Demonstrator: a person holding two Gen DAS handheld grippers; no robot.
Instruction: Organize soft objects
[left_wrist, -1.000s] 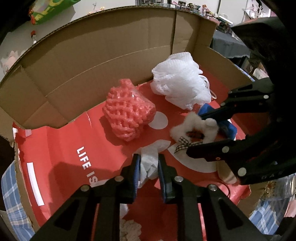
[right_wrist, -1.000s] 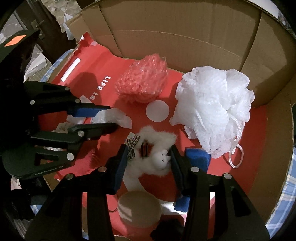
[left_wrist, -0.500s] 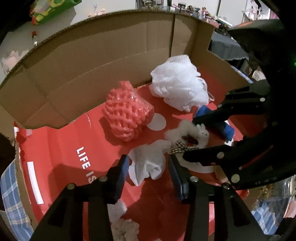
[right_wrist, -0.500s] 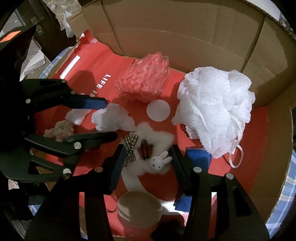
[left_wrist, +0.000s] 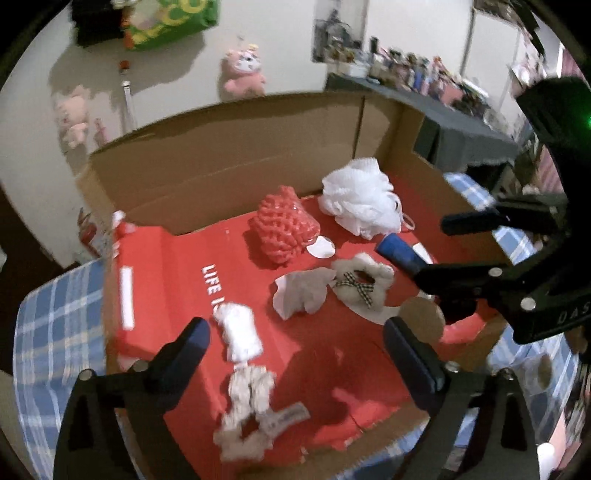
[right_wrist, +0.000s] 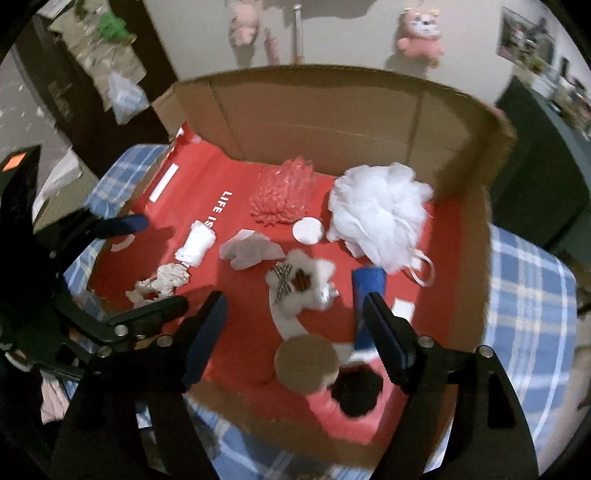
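Opened cardboard box (right_wrist: 332, 110) with a red printed floor, resting on a blue plaid cloth (right_wrist: 528, 295), seen from both wrist cameras. Left gripper (left_wrist: 295, 343) and right gripper (right_wrist: 295, 317) both hang above the near edge of the box with jaws opening and nothing between them. The soft items lie loose on the red floor: a white mesh pouf (right_wrist: 380, 218) at the far right with its cord loop (right_wrist: 424, 269) trailing toward the near side; a pink foam net (right_wrist: 284, 195) beside it; a crumpled white tissue (right_wrist: 251, 253) near the centre; a fluffy white scrunchie with a checked bow (right_wrist: 299, 284) touching or just beside that tissue; a blue sponge (right_wrist: 367, 291) just right of the scrunchie; a white rolled piece (left_wrist: 240, 332) and a frayed beige scrunchie (left_wrist: 243, 417) at the near left. Probable hazards, judged from this layout: closing on the scrunchie may also catch the tissue, since the two lie so close; lifting the pouf by its mesh may snag the cord on the sponge; the two grippers sit near each other and could collide if both reach for the centre; light items may cling to a pad on release
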